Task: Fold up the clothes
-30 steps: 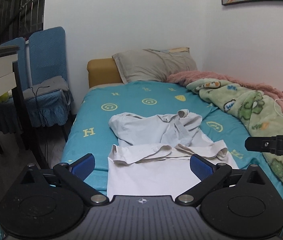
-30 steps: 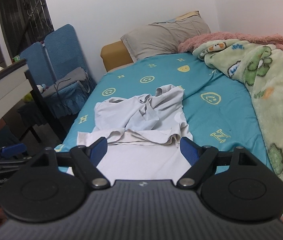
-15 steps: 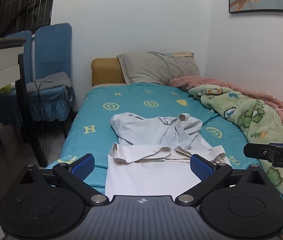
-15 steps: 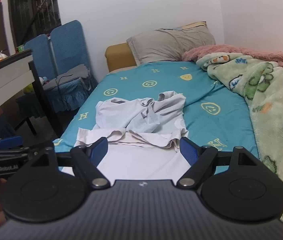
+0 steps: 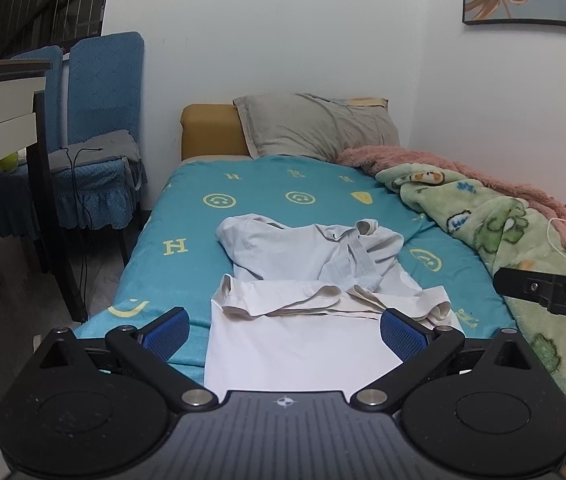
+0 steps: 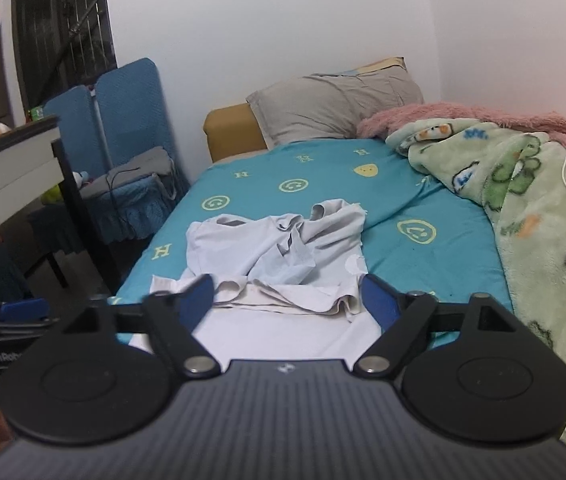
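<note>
Both my left tongs [image 5: 285,330] and right tongs [image 6: 289,300] gape wide, holding nothing. White shirt [image 5: 303,340] lies dead ahead on the bed [image 5: 195,232], crumpled grey shirt [image 5: 315,252] just beyond. Both look limp and light; I'd pinch at hem corners.

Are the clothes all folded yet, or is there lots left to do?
Not yet. The white shirt nearest the grippers looks partly folded, its sleeves turned in. Nothing is in hand: the left gripper and right gripper are both open, above the bed's near edge. The grey shirt behind it is still crumpled, so most folding is left.
</note>
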The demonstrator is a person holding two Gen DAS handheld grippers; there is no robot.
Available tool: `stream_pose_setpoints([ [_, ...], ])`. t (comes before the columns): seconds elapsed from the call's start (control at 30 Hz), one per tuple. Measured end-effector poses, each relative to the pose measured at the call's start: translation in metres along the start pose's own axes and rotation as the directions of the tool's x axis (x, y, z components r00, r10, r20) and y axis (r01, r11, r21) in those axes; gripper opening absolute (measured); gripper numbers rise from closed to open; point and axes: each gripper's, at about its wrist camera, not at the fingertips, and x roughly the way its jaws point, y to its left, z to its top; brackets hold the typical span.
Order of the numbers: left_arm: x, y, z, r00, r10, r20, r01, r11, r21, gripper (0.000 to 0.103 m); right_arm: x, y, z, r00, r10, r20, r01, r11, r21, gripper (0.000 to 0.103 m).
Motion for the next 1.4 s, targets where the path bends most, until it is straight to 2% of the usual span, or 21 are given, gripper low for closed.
stream_pose_setpoints([
  [0.03,0.0,0.0,0.0,1.0,-0.001,-0.001,0.001,1.0,0.0,0.103,0.001,0.0,0.0,1.0,-0.004,-0.006,0.004,1.0,-0.001,0.052],
  [0.13,0.0,0.0,0.0,1.0,-0.001,0.001,0.001,1.0,-0.001,0.103,0.005,-0.003,-0.001,1.0,0.003,-0.026,-0.003,1.0,0.022,0.054],
  [0.2,0.0,0.0,0.0,1.0,-0.001,-0.001,0.001,1.0,0.0,0.103,0.008,-0.004,-0.001,0.999,0.003,-0.039,-0.002,0.999,0.038,0.067],
  [0.23,0.0,0.0,0.0,1.0,-0.001,-0.002,0.001,1.0,0.0,0.103,0.009,-0.005,-0.002,0.999,-0.009,-0.048,0.011,0.999,0.049,0.083],
  [0.27,0.0,0.001,0.0,1.0,-0.002,-0.003,0.002,1.0,0.001,0.103,0.011,-0.006,-0.003,0.998,-0.018,-0.057,0.022,0.998,0.063,0.089],
  [0.4,0.0,0.0,0.0,1.0,-0.004,-0.007,0.004,1.0,0.0,0.103,0.017,-0.018,-0.007,0.993,0.006,-0.118,0.014,0.985,0.17,0.089],
  [0.57,0.003,0.001,-0.001,1.0,-0.007,-0.022,0.006,1.0,-0.007,0.103,0.028,-0.04,-0.017,0.973,0.051,-0.225,0.032,0.935,0.354,0.089],
  [0.7,0.005,0.001,-0.001,0.999,-0.009,-0.034,0.008,1.0,-0.009,0.103,0.038,-0.048,-0.028,0.952,0.097,-0.29,0.043,0.897,0.439,0.089],
  [0.73,0.005,0.001,-0.002,0.999,-0.009,-0.036,0.009,1.0,-0.01,0.103,0.04,-0.051,-0.032,0.946,0.113,-0.303,0.045,0.882,0.47,0.089],
  [0.83,0.006,0.002,-0.002,0.999,-0.01,-0.044,0.009,1.0,-0.016,0.103,0.044,-0.065,-0.048,0.929,0.183,-0.32,0.05,0.798,0.6,0.089],
  [1.0,0.011,0.009,-0.001,0.997,-0.025,-0.075,0.019,0.996,-0.083,0.103,0.05,-0.086,-0.075,0.898,0.297,-0.325,0.078,0.619,0.781,0.087],
  [1.07,0.012,0.014,-0.001,0.995,-0.043,-0.085,0.033,0.992,-0.119,0.103,0.052,-0.092,-0.086,0.889,0.312,-0.334,0.115,0.555,0.824,0.076],
  [1.27,0.022,0.025,-0.001,0.983,-0.134,-0.124,0.102,0.967,-0.235,0.103,0.062,-0.09,-0.1,0.88,0.292,-0.375,0.189,0.51,0.839,0.075],
  [1.4,0.04,0.033,-0.005,0.956,-0.239,-0.168,0.169,0.921,-0.35,0.102,0.073,-0.096,-0.102,0.9,0.265,-0.347,0.198,0.459,0.866,0.061],
])
